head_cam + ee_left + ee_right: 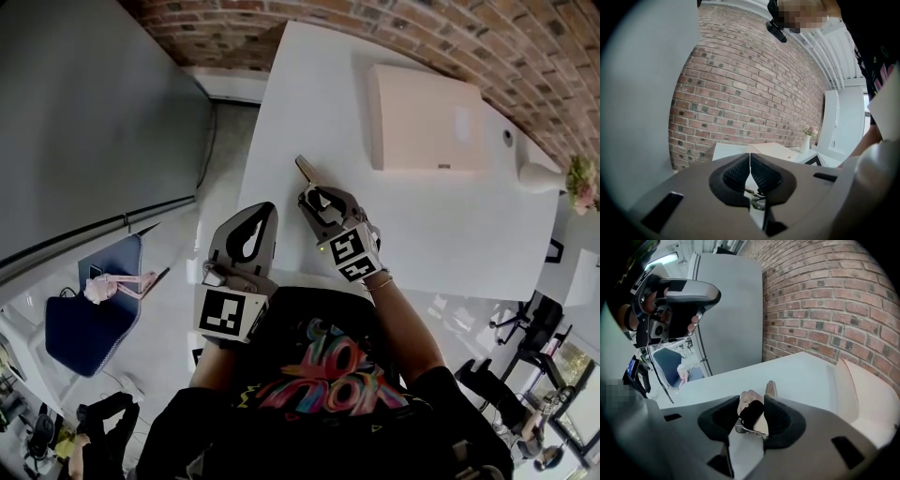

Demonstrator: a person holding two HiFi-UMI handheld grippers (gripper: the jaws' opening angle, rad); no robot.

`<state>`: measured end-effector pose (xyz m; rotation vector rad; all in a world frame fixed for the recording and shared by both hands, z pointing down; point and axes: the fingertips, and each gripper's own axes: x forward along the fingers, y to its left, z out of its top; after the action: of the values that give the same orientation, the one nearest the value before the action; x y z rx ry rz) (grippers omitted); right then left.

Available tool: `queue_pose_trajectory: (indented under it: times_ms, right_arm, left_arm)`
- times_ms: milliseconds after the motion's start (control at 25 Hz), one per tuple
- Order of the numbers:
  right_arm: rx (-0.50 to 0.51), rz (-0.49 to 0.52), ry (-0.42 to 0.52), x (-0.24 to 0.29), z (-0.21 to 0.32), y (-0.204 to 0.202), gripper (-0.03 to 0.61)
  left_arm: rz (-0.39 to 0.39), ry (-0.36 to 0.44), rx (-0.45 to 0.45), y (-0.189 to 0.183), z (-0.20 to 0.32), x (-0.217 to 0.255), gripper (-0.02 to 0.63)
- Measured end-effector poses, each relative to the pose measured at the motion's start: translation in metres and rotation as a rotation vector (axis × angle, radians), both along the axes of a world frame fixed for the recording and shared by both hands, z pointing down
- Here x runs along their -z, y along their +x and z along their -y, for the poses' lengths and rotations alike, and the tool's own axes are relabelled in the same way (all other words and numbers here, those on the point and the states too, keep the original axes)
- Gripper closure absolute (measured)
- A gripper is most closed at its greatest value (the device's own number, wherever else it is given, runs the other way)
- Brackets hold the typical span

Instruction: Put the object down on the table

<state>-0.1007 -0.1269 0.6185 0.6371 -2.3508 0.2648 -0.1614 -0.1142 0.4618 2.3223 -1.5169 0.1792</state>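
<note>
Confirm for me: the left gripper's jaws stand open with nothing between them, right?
Not quite. The left gripper is shut: its jaws are closed together, pad against pad. The rest holds, as nothing is between them. The left gripper view shows this directly.

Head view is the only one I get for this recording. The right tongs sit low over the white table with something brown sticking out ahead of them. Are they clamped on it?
Observer: In the right gripper view the right tongs stand apart. The brown object lies between them with a gap at one pad, so it looks released.
Operator: What is the part hidden under the tongs?
Observer: It has a black section and a metal clip. I cannot name the object.
Operator: And the left tongs?
Observer: In the left gripper view the left tongs are shut, with the pads together and nothing between them.
</note>
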Motion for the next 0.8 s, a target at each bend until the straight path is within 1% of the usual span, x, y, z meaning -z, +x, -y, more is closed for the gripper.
queue_pose_trajectory:
  times_ms: [160,440,800]
  right_arm:
    - [0.004,0.007,-0.013,0.003,0.000,0.000,0.408]
    - [-0.016,0.059,-0.030,0.016,0.003,-0.003,0.392]
    - [-0.061,0.134,-0.011,0.049,0.007,0.002,0.383]
  left_arm:
    - [0.007,-0.013,0.003,0.001,-0.001,-0.002,0.587]
    - [0.008,0.003,0.013,0.001,0.000,0.005,0.587]
    - [0.022,0.029,0.021,0.006,-0.002,0.017,0.587]
